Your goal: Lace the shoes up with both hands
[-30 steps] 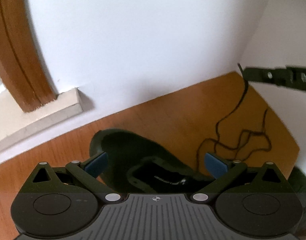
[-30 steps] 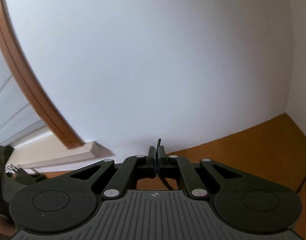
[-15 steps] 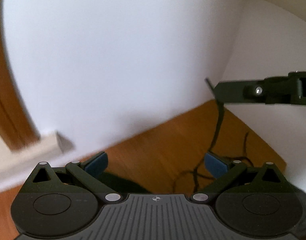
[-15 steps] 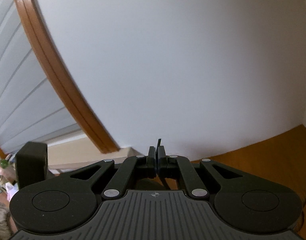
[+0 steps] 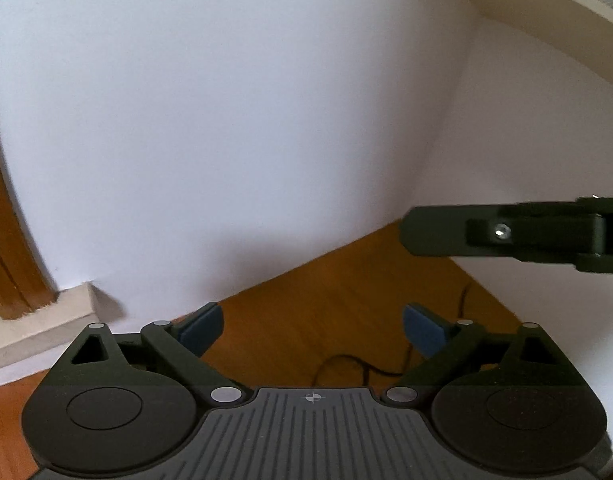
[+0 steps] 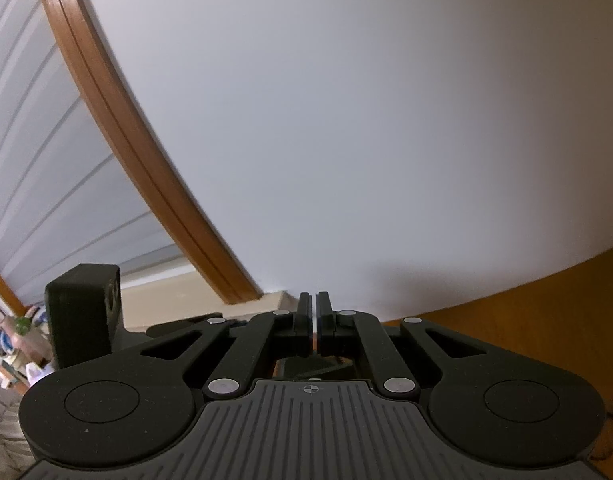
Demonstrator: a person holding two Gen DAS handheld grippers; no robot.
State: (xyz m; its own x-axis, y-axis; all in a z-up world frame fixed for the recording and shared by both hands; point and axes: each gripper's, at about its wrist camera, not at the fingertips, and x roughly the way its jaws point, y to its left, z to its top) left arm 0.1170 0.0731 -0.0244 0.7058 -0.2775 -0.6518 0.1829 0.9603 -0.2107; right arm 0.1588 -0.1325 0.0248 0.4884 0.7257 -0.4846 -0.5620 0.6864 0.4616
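Observation:
My left gripper [image 5: 312, 326] is open and empty, raised above the wooden floor [image 5: 338, 292] and pointing at the white wall. A thin black lace [image 5: 346, 362] lies loose on the floor just below its blue pads [image 5: 200, 326]. The shoe is out of sight. My right gripper [image 6: 314, 314] has its jaws nearly together with a narrow slit between them, and no lace shows in it. Its dark finger [image 5: 506, 236] reaches in from the right of the left wrist view, above the floor.
A white wall [image 5: 246, 120] fills both views. A brown wooden door frame [image 6: 138, 152] and a pale ledge [image 5: 38, 320] stand at the left. A pale shelf edge [image 5: 546, 8] curves across the upper right. Cluttered items [image 6: 10, 340] show at far left.
Both grippers have tilted up and away from the shoe, which has dropped out of view. The lace end that stuck out of the right gripper's jaws no longer shows.

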